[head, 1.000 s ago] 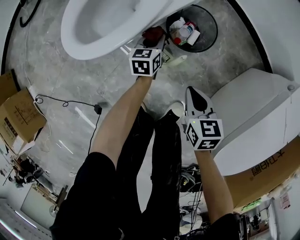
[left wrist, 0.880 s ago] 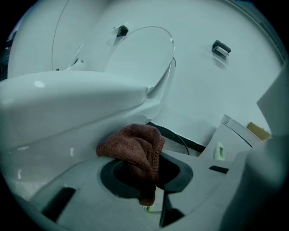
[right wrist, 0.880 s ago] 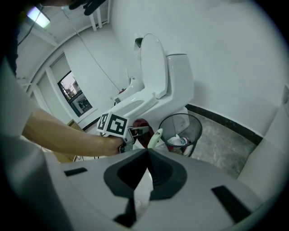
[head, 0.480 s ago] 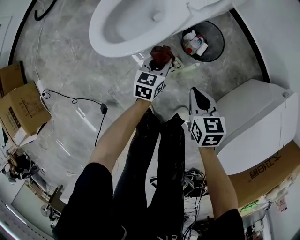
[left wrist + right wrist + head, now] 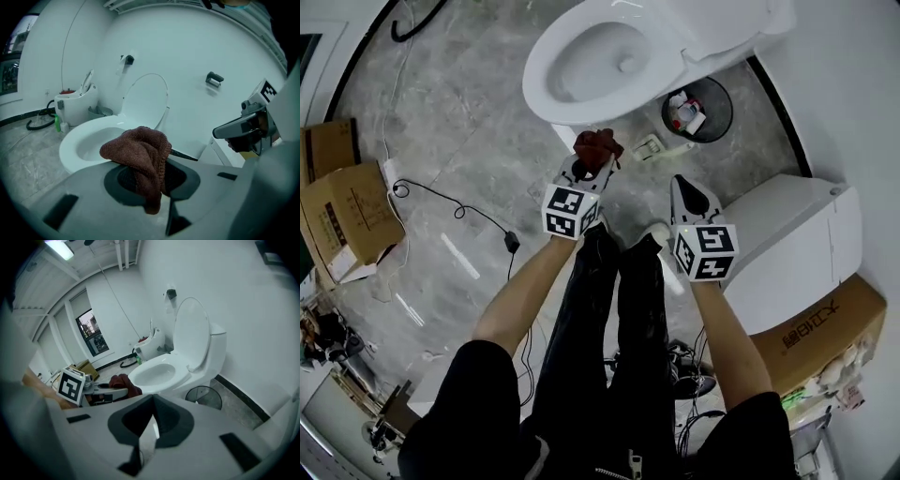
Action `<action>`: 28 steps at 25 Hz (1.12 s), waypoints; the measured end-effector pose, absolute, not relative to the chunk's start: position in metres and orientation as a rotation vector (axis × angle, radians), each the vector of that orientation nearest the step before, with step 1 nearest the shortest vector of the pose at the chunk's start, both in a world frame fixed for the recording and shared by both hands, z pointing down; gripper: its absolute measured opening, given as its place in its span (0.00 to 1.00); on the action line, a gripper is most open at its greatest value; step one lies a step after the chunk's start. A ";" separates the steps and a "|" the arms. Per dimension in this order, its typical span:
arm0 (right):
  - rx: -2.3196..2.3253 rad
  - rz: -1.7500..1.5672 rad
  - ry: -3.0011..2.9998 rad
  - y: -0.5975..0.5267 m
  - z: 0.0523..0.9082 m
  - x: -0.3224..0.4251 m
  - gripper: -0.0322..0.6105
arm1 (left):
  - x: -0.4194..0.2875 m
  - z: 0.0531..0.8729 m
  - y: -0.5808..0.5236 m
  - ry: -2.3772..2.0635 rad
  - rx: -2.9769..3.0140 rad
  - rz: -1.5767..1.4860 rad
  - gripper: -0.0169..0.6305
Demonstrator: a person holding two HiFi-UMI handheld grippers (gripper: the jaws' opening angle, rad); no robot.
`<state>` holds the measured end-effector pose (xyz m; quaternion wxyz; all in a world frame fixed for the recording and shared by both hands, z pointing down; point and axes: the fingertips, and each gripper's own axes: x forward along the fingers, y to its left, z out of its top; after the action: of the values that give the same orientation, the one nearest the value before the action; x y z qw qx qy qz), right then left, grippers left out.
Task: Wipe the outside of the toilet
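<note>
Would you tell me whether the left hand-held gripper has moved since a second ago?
Yes: the left hand-held gripper has drawn back from the toilet toward the person.

Black short sleeves [image 5: 473,370], black trousers [image 5: 600,319], white shoes [image 5: 656,228]; left gripper [image 5: 592,161] and right gripper [image 5: 682,185] pale grey, black-padded, each topped by a black-and-white marker cube [image 5: 567,212].
</note>
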<state>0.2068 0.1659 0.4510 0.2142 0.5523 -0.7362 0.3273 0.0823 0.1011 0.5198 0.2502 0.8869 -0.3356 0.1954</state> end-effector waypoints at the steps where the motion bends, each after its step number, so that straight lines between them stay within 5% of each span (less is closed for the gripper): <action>1: 1.527 0.909 -2.052 0.165 0.439 0.201 0.05 | 0.073 0.505 0.102 -0.932 2.412 0.537 0.16; 28: 1.778 0.240 -2.459 0.058 -0.036 0.172 0.05 | 0.041 -0.018 0.011 -1.143 2.908 0.177 0.16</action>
<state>0.1722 0.0576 -0.0358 0.0485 0.5834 -0.8069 0.0788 0.0414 0.0110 -0.0177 0.0061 0.9292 -0.3651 0.0566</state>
